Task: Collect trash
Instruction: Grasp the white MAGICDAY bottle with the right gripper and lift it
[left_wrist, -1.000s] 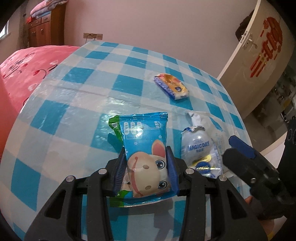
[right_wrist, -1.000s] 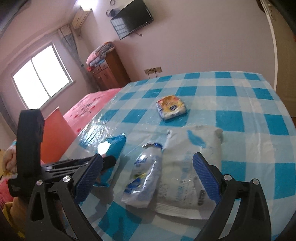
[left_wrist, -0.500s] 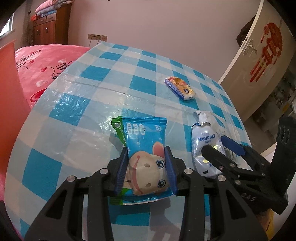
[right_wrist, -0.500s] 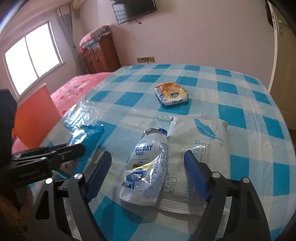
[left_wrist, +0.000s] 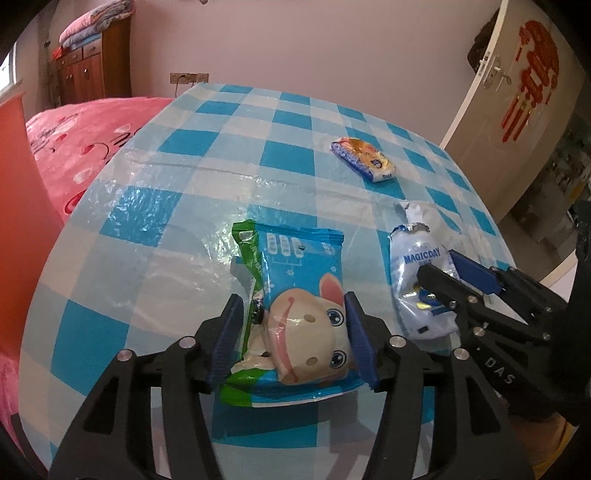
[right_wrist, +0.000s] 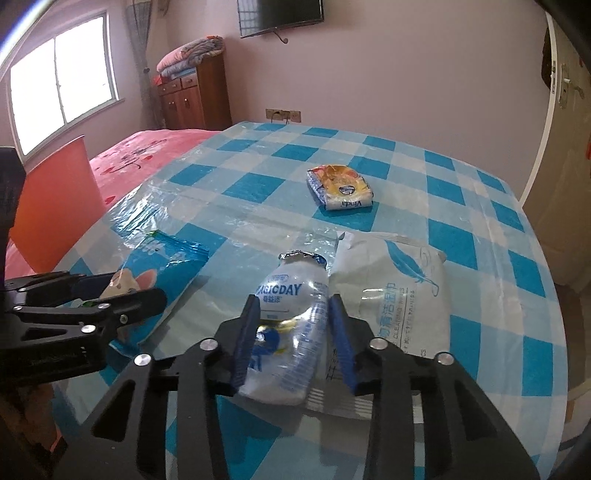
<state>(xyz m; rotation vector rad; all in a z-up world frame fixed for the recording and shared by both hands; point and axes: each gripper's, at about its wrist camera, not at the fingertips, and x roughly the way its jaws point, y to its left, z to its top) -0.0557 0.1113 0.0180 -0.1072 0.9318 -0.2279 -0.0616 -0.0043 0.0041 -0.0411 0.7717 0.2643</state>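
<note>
The blue snack bag (left_wrist: 295, 295) with a cartoon face is lying near the table's (left_wrist: 184, 155) near edge, and the left gripper (left_wrist: 291, 339) is squeezing its sides. Just beside it, the right gripper (right_wrist: 291, 339) is pinching the crushed bottle (right_wrist: 291, 314). Both are reaching low and flat.

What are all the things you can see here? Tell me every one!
snack bag: 1, blue with a cartoon animal, near table edge, between the left gripper's fingers
green wrapper: 1, under the snack bag
drink bottle: 1, clear with blue label, lying down between the right gripper's fingers
wet-wipe pack: 1, white, beside the bottle
tissue pack: 1, orange and blue, mid-table
tablecloth: 1, blue-white checks
bed cover: 1, pink
wooden cabinet: 1, brown
TV: 1, black, on wall
left gripper: 1, black
right gripper: 1, black
</note>
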